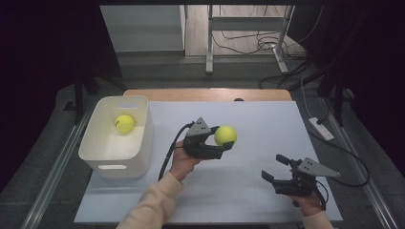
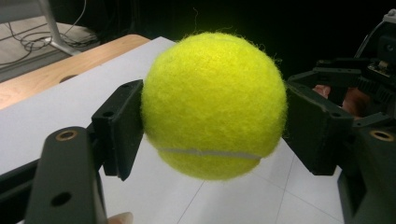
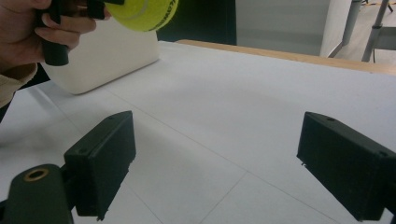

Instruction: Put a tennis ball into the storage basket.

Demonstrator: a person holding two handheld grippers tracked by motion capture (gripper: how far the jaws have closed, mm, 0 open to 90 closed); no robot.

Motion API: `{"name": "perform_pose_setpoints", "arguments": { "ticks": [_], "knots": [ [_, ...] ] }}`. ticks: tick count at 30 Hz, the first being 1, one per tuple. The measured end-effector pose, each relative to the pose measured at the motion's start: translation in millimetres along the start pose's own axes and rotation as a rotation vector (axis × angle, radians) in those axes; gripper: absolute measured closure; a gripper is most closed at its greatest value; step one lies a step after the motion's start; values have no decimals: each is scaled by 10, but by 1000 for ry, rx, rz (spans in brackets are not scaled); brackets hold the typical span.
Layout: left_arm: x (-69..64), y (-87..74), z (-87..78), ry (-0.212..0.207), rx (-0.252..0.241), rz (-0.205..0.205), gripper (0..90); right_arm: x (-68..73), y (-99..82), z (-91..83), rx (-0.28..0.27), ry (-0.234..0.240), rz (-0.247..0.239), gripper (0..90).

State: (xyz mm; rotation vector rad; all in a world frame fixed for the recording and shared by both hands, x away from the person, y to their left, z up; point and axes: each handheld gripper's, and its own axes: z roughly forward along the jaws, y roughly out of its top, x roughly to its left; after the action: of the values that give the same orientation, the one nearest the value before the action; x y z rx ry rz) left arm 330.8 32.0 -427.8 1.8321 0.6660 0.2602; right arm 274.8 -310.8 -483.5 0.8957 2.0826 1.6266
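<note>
A yellow tennis ball (image 1: 225, 135) is held above the white table sheet (image 1: 267, 124) by my left gripper (image 1: 222, 138), which is shut on it. In the left gripper view both black pads press the ball (image 2: 215, 105) from either side, clear of the table. A second tennis ball (image 1: 124, 123) lies inside the white bin (image 1: 95, 157) at the left. My right gripper (image 1: 276, 168) rests low at the front right, jaws wide open with nothing between them (image 3: 215, 163). The held ball (image 3: 142, 13) and the left hand show at the top left of the right gripper view.
The white bin (image 3: 107, 56) stands on the table's left part. A wooden table edge (image 1: 205, 94) runs along the far side. Cables and a power strip (image 1: 321, 128) lie on the floor to the right. Metal stand legs (image 1: 209, 43) rise beyond the table.
</note>
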Motion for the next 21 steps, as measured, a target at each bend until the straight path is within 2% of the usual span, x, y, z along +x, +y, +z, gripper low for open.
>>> {"name": "perform_pose_setpoints", "arguments": {
  "ticks": [21],
  "knots": [
    [46, 47, -181, 29, -37, -7, 273, -2, -3, 6, 6, -4, -2, 117]
  ]
}}
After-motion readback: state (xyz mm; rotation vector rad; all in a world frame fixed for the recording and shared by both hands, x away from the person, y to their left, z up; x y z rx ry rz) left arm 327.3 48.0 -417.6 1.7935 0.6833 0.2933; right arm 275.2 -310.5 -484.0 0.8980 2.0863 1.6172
